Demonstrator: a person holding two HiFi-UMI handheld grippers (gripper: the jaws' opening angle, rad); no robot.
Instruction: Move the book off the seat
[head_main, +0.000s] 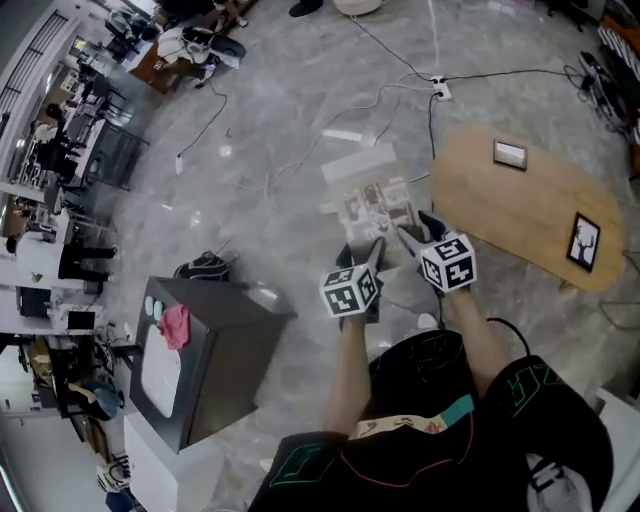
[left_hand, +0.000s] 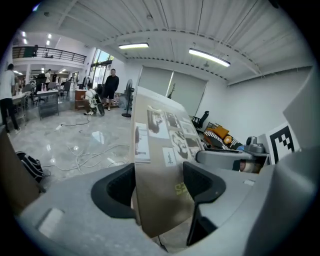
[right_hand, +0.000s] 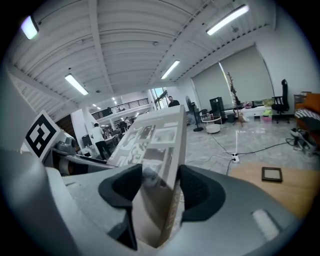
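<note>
Both grippers hold one book (head_main: 372, 200) in the air over the grey floor, in front of the person. It is a thick book whose pale cover carries small black-and-white pictures. In the head view my left gripper (head_main: 371, 250) clamps its near left edge and my right gripper (head_main: 409, 235) its near right edge. In the left gripper view the book (left_hand: 162, 150) stands between the dark pads, with my left gripper (left_hand: 159, 186) shut on it. In the right gripper view the book (right_hand: 155, 145) fills the gap, and my right gripper (right_hand: 157, 192) presses on both of its faces.
A dark box-shaped seat (head_main: 225, 340) with a pink cloth (head_main: 175, 325) on it stands at the lower left. To the right is a rounded wooden table (head_main: 530, 205) with a small frame (head_main: 510, 154) and a dark picture card (head_main: 583, 241). Cables (head_main: 400, 80) run over the floor.
</note>
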